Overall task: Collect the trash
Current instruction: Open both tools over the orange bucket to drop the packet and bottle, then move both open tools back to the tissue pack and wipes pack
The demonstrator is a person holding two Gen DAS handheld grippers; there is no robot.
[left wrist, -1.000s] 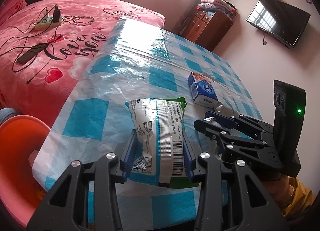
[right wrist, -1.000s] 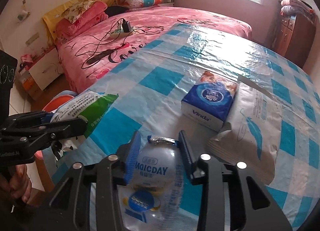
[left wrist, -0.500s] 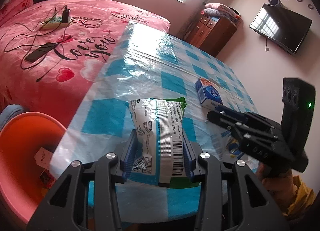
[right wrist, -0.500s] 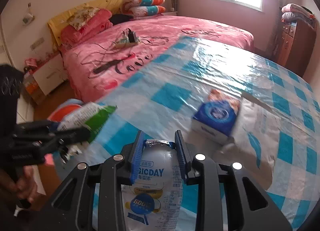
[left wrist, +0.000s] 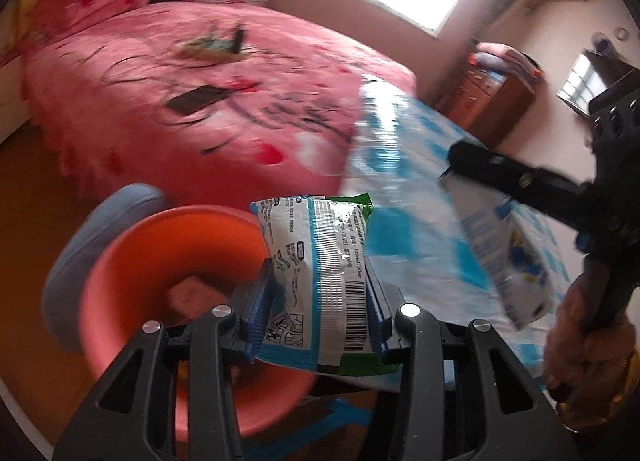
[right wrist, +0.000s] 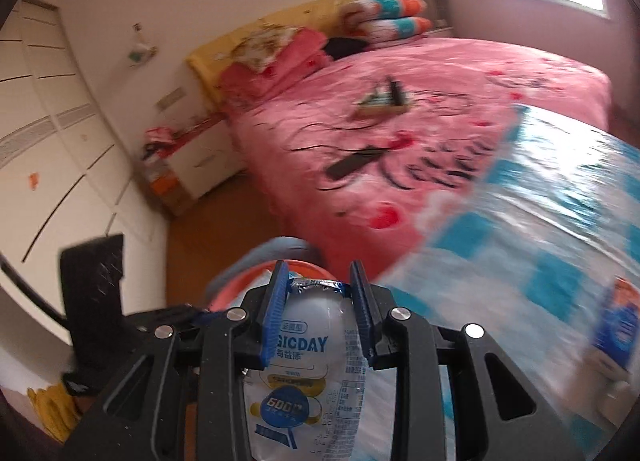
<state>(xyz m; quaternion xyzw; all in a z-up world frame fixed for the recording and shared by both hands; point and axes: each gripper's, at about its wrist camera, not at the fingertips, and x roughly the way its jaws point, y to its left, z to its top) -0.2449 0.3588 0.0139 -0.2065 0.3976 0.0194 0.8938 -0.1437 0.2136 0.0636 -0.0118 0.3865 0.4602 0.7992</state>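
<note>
While pinched flat: crinkly foil snack packet (left wrist: 324, 281), left gripper (left wrist: 320, 301).

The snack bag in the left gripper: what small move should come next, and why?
Probably carry it a little further left, over the orange bin, then open. The left gripper is shut on the snack bag, which hangs near the bin's rim beside the table. The right gripper holds a pouch.

Orange bin (left wrist: 168, 245), pink bedspread (left wrist: 200, 73), blue-and-white checked tablecloth (left wrist: 412, 229).
</note>
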